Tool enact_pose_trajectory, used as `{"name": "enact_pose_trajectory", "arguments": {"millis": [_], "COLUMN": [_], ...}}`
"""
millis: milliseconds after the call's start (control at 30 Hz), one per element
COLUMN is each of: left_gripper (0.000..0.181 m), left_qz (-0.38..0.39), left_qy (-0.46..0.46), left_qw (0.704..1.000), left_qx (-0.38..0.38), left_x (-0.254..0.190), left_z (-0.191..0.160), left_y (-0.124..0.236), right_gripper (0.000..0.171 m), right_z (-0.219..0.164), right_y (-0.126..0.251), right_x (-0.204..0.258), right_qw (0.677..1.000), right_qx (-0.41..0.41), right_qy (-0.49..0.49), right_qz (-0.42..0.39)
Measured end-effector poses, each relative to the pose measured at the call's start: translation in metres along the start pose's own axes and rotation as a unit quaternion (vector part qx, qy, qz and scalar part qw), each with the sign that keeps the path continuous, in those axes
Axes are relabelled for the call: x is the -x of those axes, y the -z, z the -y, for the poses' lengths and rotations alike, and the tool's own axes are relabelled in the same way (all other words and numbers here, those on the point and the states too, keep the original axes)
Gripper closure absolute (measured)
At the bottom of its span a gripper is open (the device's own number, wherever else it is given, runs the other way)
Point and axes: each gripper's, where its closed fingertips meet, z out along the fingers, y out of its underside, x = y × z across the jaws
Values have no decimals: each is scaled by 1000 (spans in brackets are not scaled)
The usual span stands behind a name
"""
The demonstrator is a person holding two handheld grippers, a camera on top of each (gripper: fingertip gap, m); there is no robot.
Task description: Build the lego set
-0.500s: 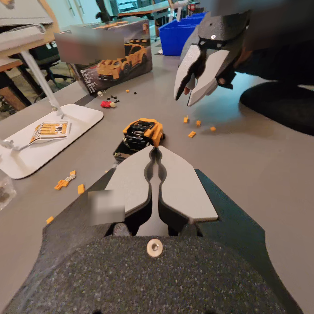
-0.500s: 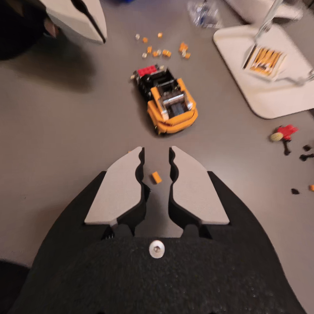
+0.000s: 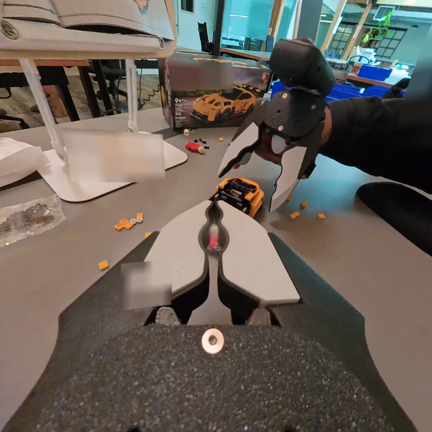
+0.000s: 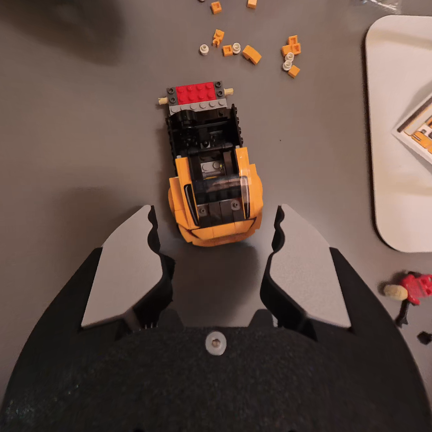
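On grey table (image 3: 350, 268): half-built car (image 4: 210, 177), loose bricks (image 4: 251, 54); right gripper (image 4: 215, 210) fingers wide, left gripper (image 3: 214, 205) fingers pinched together.

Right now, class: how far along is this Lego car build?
Done: the car has its orange nose and a black cockpit. In hand: the right tongs, open, hang just off the nose; the left tongs are shut and empty. Left: the red rear plate is uncovered, and loose orange pieces remain.
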Motion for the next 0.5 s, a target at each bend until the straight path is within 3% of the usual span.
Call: {"name": "enact_pose_trajectory", "arguments": {"millis": [167, 500], "left_gripper": [181, 180], "left_qz": [1, -4], "left_qy": [14, 1], "left_qw": [1000, 1000], "left_qx": [-8, -9], "left_x": [3, 1], "left_z": [3, 3], "left_y": [0, 0], "right_gripper": [89, 89], "right_z": [0, 5], "right_y": [-16, -17], "right_x": [2, 31], "right_qw": [999, 998], "right_qx": [22, 21], "right_qy": [22, 47], "right_qz": [15, 21]}}
